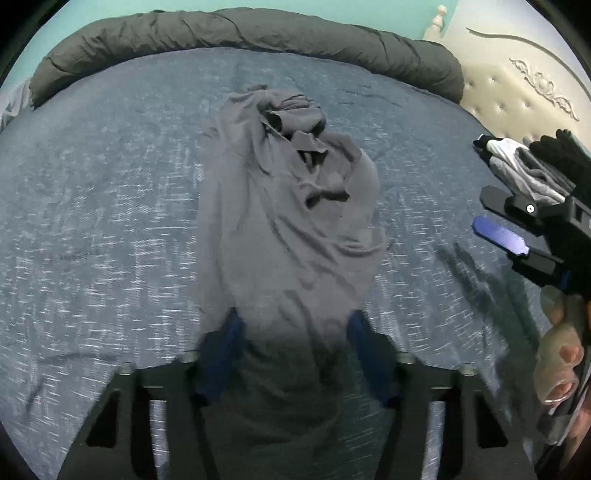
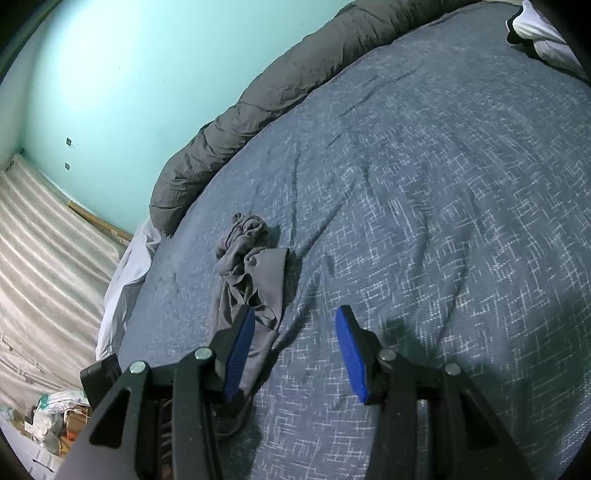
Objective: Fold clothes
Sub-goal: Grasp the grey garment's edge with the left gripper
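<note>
Grey garment (image 1: 280, 206) lying crumpled in the middle of the bed (image 1: 110, 221), on the blue patterned cover, stretched in a long bunched strip from near the rolled dark duvet (image 1: 240, 29) at the far edge down to the left gripper (image 1: 293, 332). Near end of the garment bunched up between the 2 blue pads (image 1: 225, 350) of the left gripper, pads pressing it from both sides (cloth pinched there, rest trailing away across the cover). Far end twisted into a knotted heap, folds and dark openings showing.

Right gripper (image 2: 295, 350) off to the right of the garment, over bare cover, jaws partly apart with nothing between them. Blue pads (image 2: 351, 354) clear of the cloth; in the right wrist view the garment (image 2: 251, 266) passing behind and just beside the left finger, not gripped. From the left wrist view, right gripper (image 1: 506, 225) seen near the right edge of the bed, a hand (image 1: 561, 354) wrapped round its handle.

Small pile of other clothes (image 1: 524, 166), white, grey and black, near the right corner of the bed by the cream headboard (image 1: 517, 92). Turquoise wall (image 2: 129, 74) behind the duvet.
</note>
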The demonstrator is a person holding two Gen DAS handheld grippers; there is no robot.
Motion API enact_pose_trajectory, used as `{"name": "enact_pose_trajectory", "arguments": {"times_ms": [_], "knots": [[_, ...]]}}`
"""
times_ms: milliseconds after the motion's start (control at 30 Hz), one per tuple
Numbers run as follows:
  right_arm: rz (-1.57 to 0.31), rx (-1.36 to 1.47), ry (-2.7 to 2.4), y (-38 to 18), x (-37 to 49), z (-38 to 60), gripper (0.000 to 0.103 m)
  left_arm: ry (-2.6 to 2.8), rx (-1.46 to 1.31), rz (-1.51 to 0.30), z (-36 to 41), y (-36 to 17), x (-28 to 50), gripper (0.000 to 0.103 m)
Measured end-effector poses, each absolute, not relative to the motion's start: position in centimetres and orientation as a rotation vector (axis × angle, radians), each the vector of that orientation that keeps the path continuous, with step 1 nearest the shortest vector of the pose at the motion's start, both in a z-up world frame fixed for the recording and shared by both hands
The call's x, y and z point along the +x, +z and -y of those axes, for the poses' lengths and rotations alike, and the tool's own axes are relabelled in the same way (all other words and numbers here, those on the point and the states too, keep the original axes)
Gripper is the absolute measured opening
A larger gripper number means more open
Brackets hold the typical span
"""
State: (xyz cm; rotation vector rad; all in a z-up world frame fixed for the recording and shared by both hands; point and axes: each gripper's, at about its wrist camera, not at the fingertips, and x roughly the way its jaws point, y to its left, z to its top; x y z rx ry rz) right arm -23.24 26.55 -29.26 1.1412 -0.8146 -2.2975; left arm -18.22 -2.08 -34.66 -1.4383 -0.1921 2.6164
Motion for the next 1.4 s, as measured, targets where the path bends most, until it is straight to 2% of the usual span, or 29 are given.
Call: {"name": "enact_pose_trajectory", "arguments": {"times_ms": [67,133,300,400,467,800,833,867,933,1167,1400], "knots": [[0.815,1.142,-2.295,-29.3,-23.3,-26.4,0.046,2.629,-1.438,0.199,2.9,-34.6,-18.1,0.025],[0.820,1.142,-2.292,-29.3,-23.3,-26.2,0.046,2.631,-1.429,0.210,3.6,-34.4,-17.9,0.018],[0.829,1.139,-2.286,-29.3,-23.5,-25.6,0.046,2.637,-1.396,0.227,5.2,-33.6,-17.1,0.014],[0.826,1.138,-2.279,-29.2,-23.7,-25.2,0.046,2.671,-1.335,0.291,7.0,-32.3,-16.4,0.009],[0.818,1.140,-2.276,-29.2,-23.8,-24.8,0.046,2.708,-1.308,0.329,8.4,-31.8,-15.9,0.002],[0.792,1.149,-2.254,-29.4,-24.1,-22.7,0.046,2.826,-1.357,0.509,14.1,-32.0,-15.1,0.003],[0.787,1.148,-2.256,-29.4,-24.1,-22.6,0.046,2.805,-1.344,0.492,13.4,-31.9,-15.2,0.010],[0.783,1.148,-2.257,-29.4,-24.1,-22.6,0.046,2.784,-1.331,0.476,12.7,-31.8,-15.3,0.025],[0.781,1.151,-2.262,-29.4,-24.2,-22.7,0.046,2.740,-1.311,0.444,10.9,-31.7,-15.5,0.044],[0.780,1.160,-2.270,-29.5,-24.1,-23.4,0.046,2.659,-1.301,0.318,6.2,-31.3,-16.1,0.044],[0.798,1.156,-2.263,-29.5,-24.2,-24.2,0.046,2.614,-1.373,0.312,5.4,-33.2,-16.7,0.044]]}}
